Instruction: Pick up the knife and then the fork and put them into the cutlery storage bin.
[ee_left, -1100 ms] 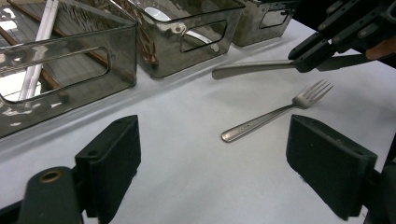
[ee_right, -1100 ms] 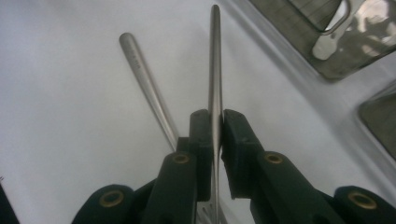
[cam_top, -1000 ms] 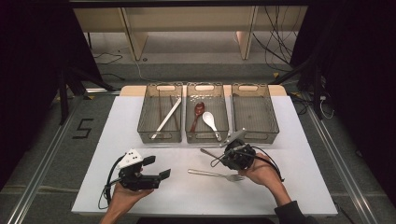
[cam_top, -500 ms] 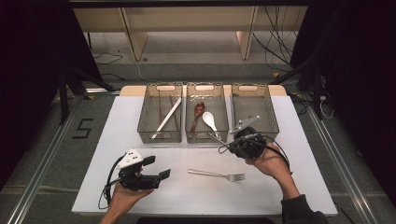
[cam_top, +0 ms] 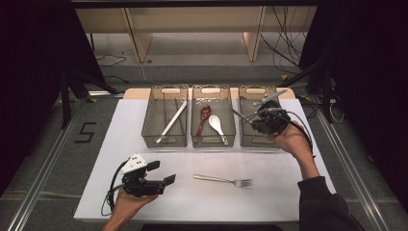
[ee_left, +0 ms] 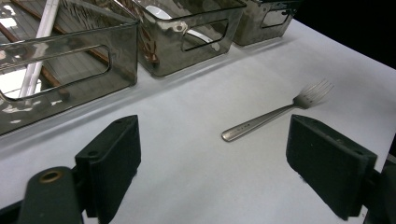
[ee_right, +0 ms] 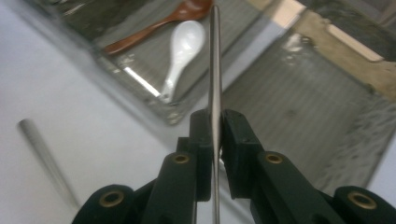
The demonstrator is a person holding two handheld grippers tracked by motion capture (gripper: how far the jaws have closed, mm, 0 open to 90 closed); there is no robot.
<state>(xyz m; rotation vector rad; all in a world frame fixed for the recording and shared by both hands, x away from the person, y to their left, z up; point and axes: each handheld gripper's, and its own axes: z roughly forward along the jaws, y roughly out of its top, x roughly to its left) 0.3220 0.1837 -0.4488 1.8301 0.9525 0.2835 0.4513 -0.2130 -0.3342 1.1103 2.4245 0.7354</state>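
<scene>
My right gripper [cam_top: 256,117] is shut on a thin metal utensil [cam_top: 273,96] and holds it in the air over the right-hand bin [cam_top: 250,142]. In the right gripper view the utensil [ee_right: 215,51] runs edge-on between the pressed pads of the gripper [ee_right: 215,122], above the bin's ribbed floor [ee_right: 303,107]. A metal fork [cam_top: 223,181] lies flat on the white table, tines to the right. My left gripper [cam_top: 162,173] rests at the near left of the table, open, with the fork [ee_left: 275,114] lying ahead of its empty jaws.
Three smoky clear bins stand in a row at the back of the table [cam_top: 288,192]. The left bin [cam_top: 166,89] holds long sticks. The middle bin [cam_top: 211,89] holds a white spoon [cam_top: 216,125] and a wooden spoon [cam_top: 203,115].
My right gripper has risen from the table and moved away to over the right-hand bin, carrying the metal utensil. The left gripper and the fork have stayed put.
</scene>
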